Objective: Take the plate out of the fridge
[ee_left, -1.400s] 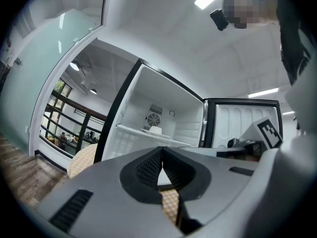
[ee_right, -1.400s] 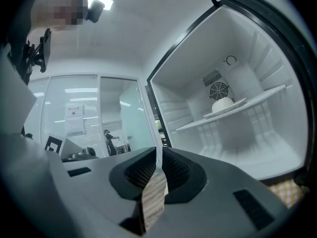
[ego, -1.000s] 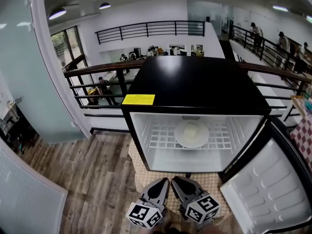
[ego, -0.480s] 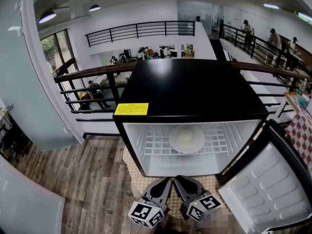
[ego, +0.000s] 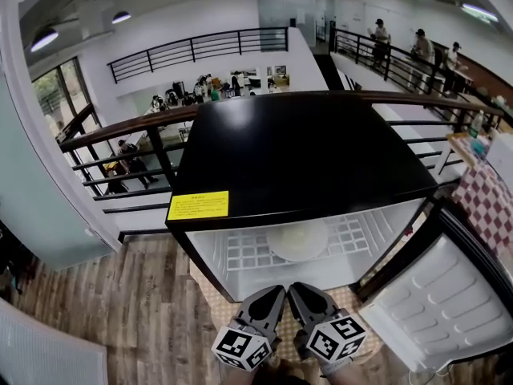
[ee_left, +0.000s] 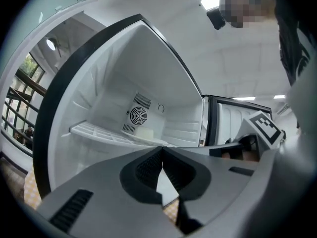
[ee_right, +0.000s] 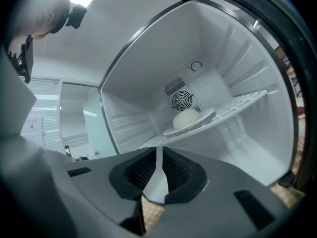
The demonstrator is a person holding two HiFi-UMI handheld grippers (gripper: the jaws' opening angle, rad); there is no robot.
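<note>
White plate, clear in right gripper view, half-hidden in head view

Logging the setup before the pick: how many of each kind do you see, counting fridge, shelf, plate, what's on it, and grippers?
fridge: 1
wire shelf: 1
plate: 1
pale round item on the plate: 1
grippers: 2, left gripper and right gripper
total: 6

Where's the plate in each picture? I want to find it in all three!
Head view: the plate sits low in the middle, half hidden under the fridge and its black top.
Left gripper view: near the centre, just below the round fan.
Right gripper view: right of centre, below that fan.
Shared landmark: the white shelf it rests on.
</note>
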